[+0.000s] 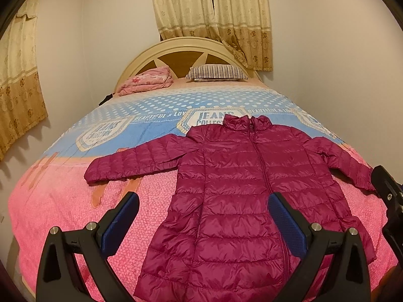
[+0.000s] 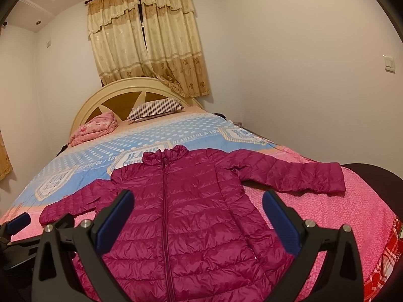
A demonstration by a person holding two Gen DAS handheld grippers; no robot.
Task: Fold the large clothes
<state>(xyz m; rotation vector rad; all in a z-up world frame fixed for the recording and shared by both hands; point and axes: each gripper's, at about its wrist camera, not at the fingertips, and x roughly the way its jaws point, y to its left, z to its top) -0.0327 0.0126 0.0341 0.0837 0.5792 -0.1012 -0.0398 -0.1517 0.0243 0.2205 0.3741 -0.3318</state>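
Observation:
A magenta quilted puffer jacket (image 1: 239, 188) (image 2: 181, 214) lies flat and zipped on the bed, collar toward the headboard, both sleeves spread sideways. My left gripper (image 1: 203, 201) hovers open above the jacket's lower left part, with nothing between its blue-padded fingers (image 1: 118, 226). In the right wrist view my right gripper (image 2: 198, 200) stands open above the jacket's lower middle, also holding nothing. The right gripper's black body shows at the right edge of the left wrist view, and the left gripper's blue pad (image 2: 19, 222) at the left edge of the right wrist view.
The bed (image 1: 63, 214) wears a pink and blue printed cover. A striped pillow (image 1: 216, 73) and a folded pink blanket (image 1: 146, 80) lie by the curved headboard (image 1: 186, 47). Walls stand close on both sides; curtains (image 2: 148, 37) hang behind.

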